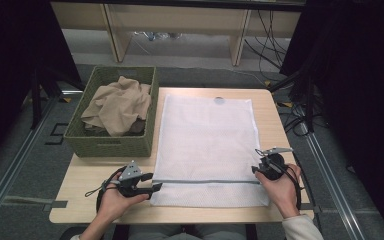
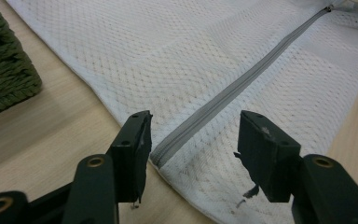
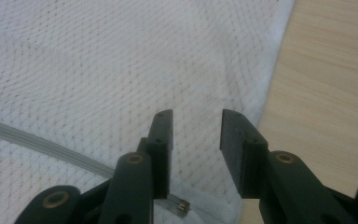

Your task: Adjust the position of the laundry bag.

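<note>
A white mesh laundry bag [image 1: 207, 135] lies flat on the wooden table [image 1: 80, 175]. A grey zipper [image 1: 205, 181] runs across it near the front edge. My left gripper [image 1: 156, 187] rests at the bag's left edge, at the zipper's end. In the left gripper view its jaws [image 2: 193, 126] stand open, with the zipper's [image 2: 242, 84] closed end on the bag [image 2: 168, 56] between them, untouched. My right gripper [image 1: 255, 169] sits at the bag's right edge. Its jaws [image 3: 196, 116] are open over the mesh [image 3: 98, 60], and the metal zipper pull [image 3: 182, 206] lies just below the left jaw.
A green woven basket [image 1: 110, 145] holding crumpled beige cloth [image 1: 117, 105] stands at the table's left, close to the bag; its corner [image 2: 4, 70] shows in the left gripper view. Bare wood [image 3: 326, 70] lies right of the bag. Cables and dark stands surround the table.
</note>
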